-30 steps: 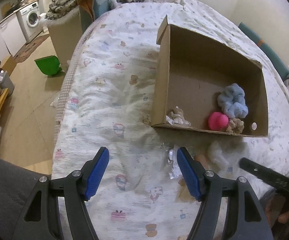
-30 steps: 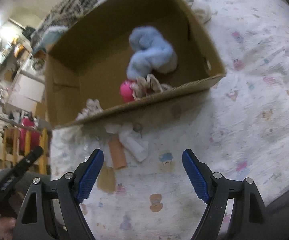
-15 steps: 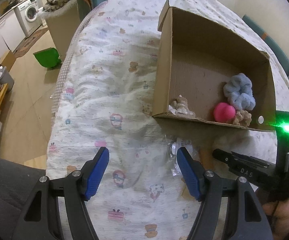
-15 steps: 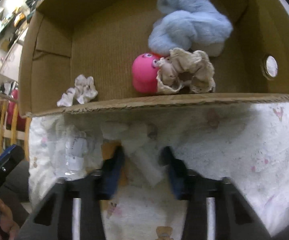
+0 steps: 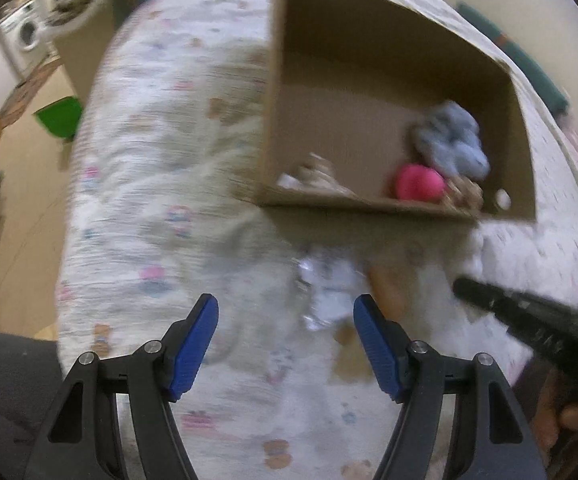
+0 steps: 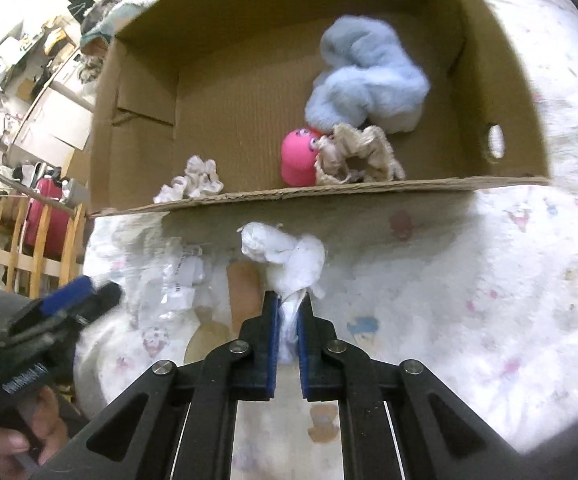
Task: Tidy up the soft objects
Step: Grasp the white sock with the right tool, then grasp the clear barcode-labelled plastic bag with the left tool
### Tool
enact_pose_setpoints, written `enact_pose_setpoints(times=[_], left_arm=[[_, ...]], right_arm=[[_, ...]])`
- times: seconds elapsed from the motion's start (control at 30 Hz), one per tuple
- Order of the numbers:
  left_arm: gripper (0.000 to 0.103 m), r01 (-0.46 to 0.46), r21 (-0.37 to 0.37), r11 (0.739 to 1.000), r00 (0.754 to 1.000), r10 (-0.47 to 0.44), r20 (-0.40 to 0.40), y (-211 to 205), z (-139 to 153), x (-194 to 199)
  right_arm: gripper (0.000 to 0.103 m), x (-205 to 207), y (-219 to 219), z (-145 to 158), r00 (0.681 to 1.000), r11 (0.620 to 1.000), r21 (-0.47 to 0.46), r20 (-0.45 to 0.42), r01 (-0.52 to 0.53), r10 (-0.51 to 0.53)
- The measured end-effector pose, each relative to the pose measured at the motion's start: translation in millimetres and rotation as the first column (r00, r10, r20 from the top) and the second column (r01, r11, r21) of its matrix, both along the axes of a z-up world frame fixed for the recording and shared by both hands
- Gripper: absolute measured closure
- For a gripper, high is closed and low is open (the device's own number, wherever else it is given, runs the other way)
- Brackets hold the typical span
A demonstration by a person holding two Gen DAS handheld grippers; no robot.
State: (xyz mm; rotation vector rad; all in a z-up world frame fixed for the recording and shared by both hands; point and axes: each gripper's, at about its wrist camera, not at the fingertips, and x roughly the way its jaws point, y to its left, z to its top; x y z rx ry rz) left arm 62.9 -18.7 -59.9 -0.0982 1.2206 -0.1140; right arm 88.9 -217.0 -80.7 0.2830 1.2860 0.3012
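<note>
The right gripper (image 6: 287, 320) is pinching a white soft bundle (image 6: 285, 254) by its narrow tail, its blue pads pressed together on the twisted end while the bulkier part is bulging out ahead of the tips, just in front of the near wall of the cardboard box (image 6: 329, 194) on the printed bed cover (image 6: 469, 280). Whether the bundle is resting on the cover or already hanging clear of it cannot be told. The left gripper (image 5: 285, 340) is hovering over the near part of the cover with its fingers spread wide and nothing between them; its view is blurred. Inside the box, toward its near right corner, a fluffy blue piece (image 6: 365, 80), a pink plush ball (image 6: 299, 156) and a beige scrunchie (image 6: 359, 156) are lying together, touching, and a small cream ruffled piece (image 6: 193, 180) is sitting against the near wall further left. On the cover beside the held bundle a crinkled clear wrapper (image 6: 177, 280) and a tan flat piece (image 6: 243, 288) are lying close to the box's near wall. The bundle is looking very light, limp and compressible, so it will probably droop and swing from a grip on its tail; a hold nearer its thick middle would likely be steadier, though the present pinch seems enough to carry it over the low near wall. Little can break here; the main risk appears to be the cloth slipping out.
</note>
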Motion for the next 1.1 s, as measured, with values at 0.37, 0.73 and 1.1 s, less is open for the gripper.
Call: enact_pose_setpoints(times=[0.37, 0.73, 1.1], left_arm=[[0.036, 0.06, 0.016, 0.998, 0.997, -0.059, -0.059, -34, -32, 23], [0.081, 0.071, 0.079, 0.994, 0.996, -0.066, -0.065, -35, -46, 36], [0.096, -0.005, 0.089, 0.996, 0.999, 0.008, -0.033, 1, -26, 18]], right_arm=[[0.093, -13, -30, 11, 0.996, 0.994, 0.076, 0.017, 0.081, -0.083], [0.093, -11, -27, 9, 0.997, 0.995, 0.057, 0.01, 0.076, -0.077], [0.093, -14, -19, 9, 0.998, 0.998, 0.015, 0.026, 0.06, -0.061]])
